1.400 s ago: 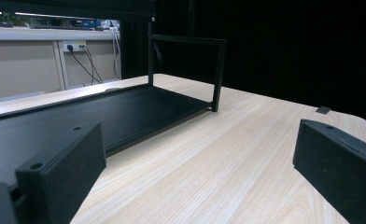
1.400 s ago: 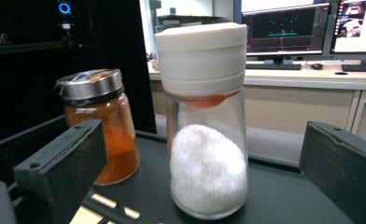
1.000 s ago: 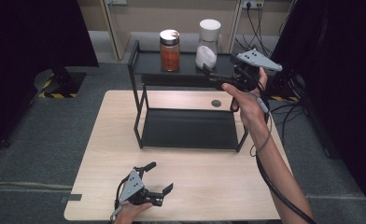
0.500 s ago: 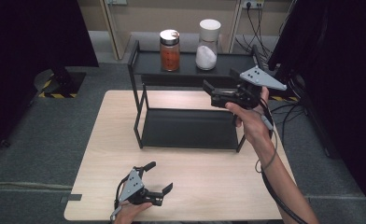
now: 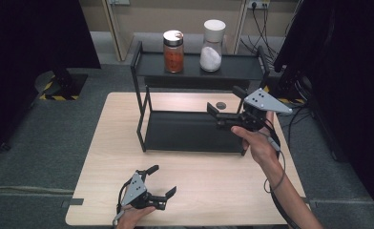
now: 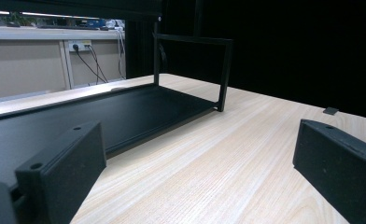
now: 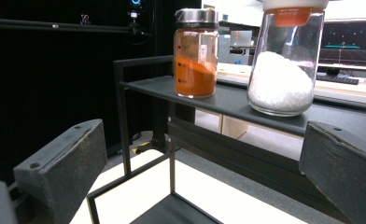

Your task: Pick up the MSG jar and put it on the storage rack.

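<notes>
- Our right gripper [image 5: 222, 114] hangs with jaws wide apart and empty, over the rack's [image 5: 142, 107] lower shelf, below and in front of the salt jar [image 5: 212, 39].
- We judge the jar placed on the top shelf, beside the spice jar [image 5: 173, 51]; next we draw clear.
- The rack's top rail stands close above.
- Our left gripper [image 5: 160, 180] rests open and empty on the table [image 5: 104, 143].

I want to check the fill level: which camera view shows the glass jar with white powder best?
The right gripper view: the glass jar with white powder is close and its fill line is plain. The high view shows it small and far, on the black shelf.
</notes>
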Action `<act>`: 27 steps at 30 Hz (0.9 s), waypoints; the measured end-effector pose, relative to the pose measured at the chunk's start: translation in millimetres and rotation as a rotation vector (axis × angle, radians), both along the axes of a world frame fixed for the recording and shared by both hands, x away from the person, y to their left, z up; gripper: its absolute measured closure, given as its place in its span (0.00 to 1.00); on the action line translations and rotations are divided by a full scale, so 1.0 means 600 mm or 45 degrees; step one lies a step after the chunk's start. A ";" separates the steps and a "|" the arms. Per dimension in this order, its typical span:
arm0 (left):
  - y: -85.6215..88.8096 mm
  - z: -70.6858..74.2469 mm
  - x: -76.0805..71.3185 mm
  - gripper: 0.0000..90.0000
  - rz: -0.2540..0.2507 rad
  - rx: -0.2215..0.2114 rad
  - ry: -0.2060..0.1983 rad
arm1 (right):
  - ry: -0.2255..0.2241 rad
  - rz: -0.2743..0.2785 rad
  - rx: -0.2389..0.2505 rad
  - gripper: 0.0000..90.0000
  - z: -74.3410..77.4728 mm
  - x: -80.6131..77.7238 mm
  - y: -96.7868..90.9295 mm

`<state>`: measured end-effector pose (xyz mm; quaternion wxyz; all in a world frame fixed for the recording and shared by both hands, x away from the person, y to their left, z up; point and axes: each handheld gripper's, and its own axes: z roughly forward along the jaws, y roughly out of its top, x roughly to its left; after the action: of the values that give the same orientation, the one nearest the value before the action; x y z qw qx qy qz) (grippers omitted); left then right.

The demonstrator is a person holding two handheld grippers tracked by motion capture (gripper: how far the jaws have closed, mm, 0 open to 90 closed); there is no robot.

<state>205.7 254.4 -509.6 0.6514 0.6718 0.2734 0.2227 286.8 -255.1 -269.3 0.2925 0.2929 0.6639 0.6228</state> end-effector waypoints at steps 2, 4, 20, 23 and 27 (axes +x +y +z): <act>0.000 0.000 0.000 0.02 0.001 -0.002 -0.003 | 0.004 0.007 0.006 0.01 -0.006 -0.003 -0.003; 0.000 0.000 0.000 0.02 0.001 -0.003 -0.004 | 0.010 0.014 0.009 0.01 -0.013 -0.006 -0.005; 0.000 0.000 0.000 0.02 0.003 0.000 0.001 | 0.020 0.026 -0.014 0.01 -0.068 -0.032 -0.029; 0.000 0.000 0.000 0.02 0.005 -0.002 0.001 | 0.018 0.022 -0.025 0.01 -0.080 -0.037 -0.032; 0.000 -0.001 0.001 0.02 0.006 -0.003 0.004 | 0.032 0.031 -0.013 0.01 -0.098 -0.042 -0.037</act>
<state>206.2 254.5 -510.0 0.6512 0.6707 0.2763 0.2231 261.8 -277.0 -328.2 0.2781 0.2911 0.6742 0.6191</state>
